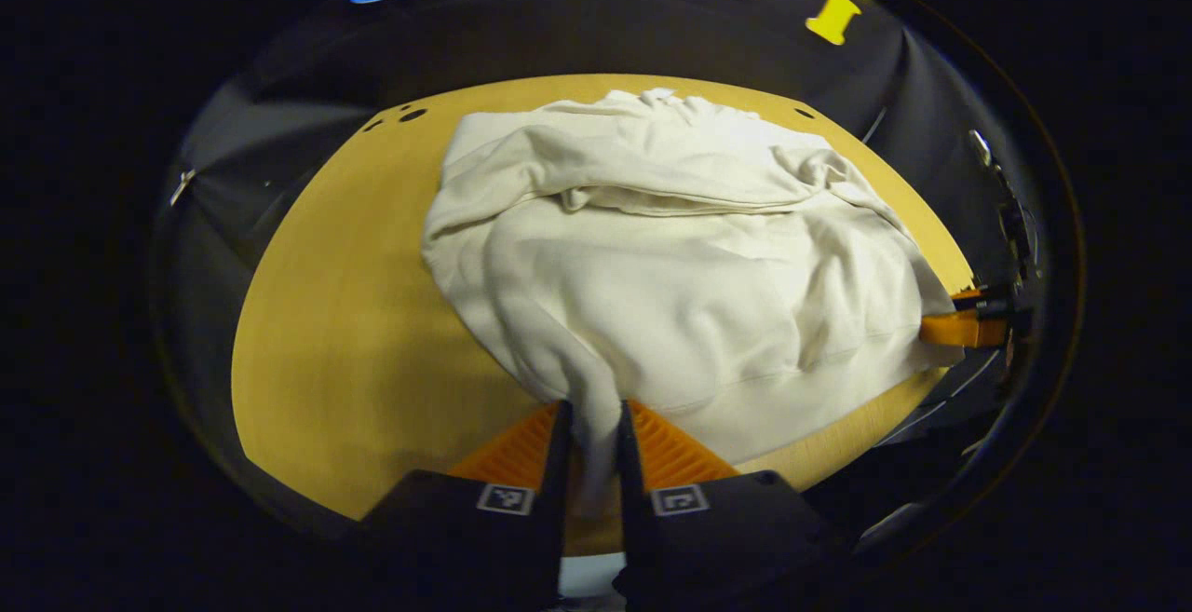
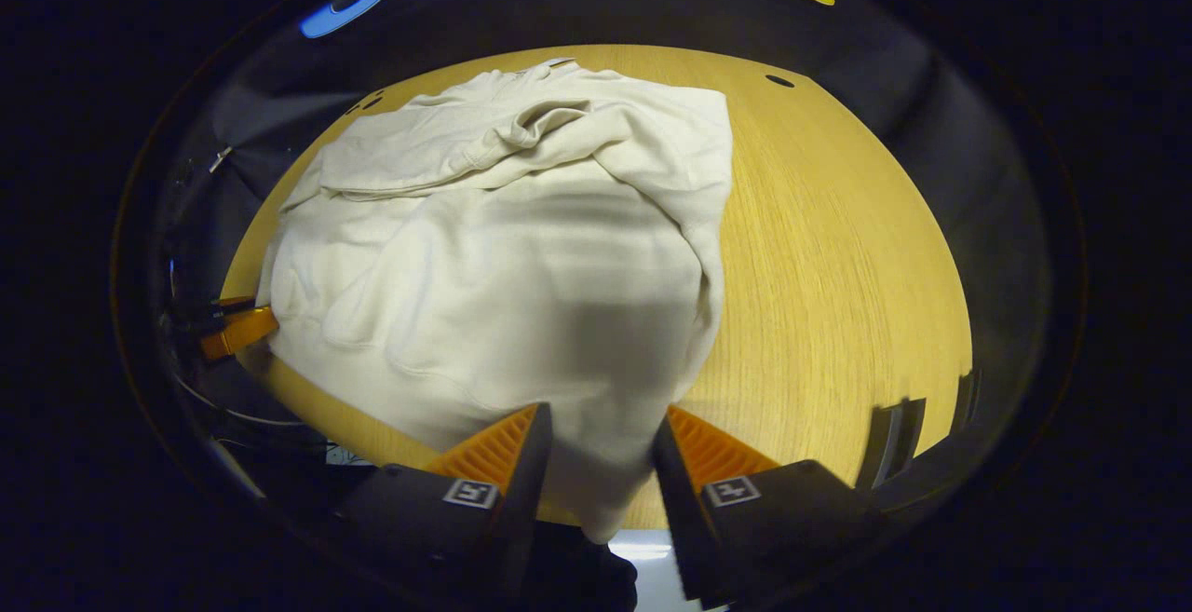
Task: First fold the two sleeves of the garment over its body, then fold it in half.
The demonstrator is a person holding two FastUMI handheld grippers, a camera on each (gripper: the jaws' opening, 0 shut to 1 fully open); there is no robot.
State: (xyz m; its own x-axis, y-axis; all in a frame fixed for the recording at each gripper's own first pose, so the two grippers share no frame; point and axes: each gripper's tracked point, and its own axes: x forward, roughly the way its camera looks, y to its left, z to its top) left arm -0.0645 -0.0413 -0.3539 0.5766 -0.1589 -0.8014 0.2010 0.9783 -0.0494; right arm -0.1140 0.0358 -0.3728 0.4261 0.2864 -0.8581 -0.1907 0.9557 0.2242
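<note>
table (image 1: 354,314): round-looking wooden top, carries the garment; bare wood to either side of the cloth and a strip along the near rim

garment (image 1: 670,286): cream sweatshirt lying over the middle of the table, hem towards the person, neck end bunched at the far side; both sleeves look already laid across the chest near the far end, so I judge the sleeve step done and the half-fold in hand

long axis: runs from the near hem away to the far neck end, roughly straight ahead in both views; the fold line for halving would lie across it

handling: soft, thick knit, limp and light for its size; I expect it to sag and drag between two held points, not slide, and it will not break; the folded sleeves could slip out of place if the hem is lifted fast

where to hold: the two hem corners, one each, as now, so the hem rises level

hem: ribbed band along the near edge, pulled up off the table at both corners

left claw (image 1: 594,449): fingers pressed nearly together, pinching a gathered tuck of the hem at its left corner; seen also at the left edge of the right gripper view (image 2: 237,331)

right claw (image 2: 601,449): fingers partly spread with a thick fold of hem filling the gap between them, both seeming to bear on it; seen too at the right edge of the left gripper view (image 1: 959,325)
</note>
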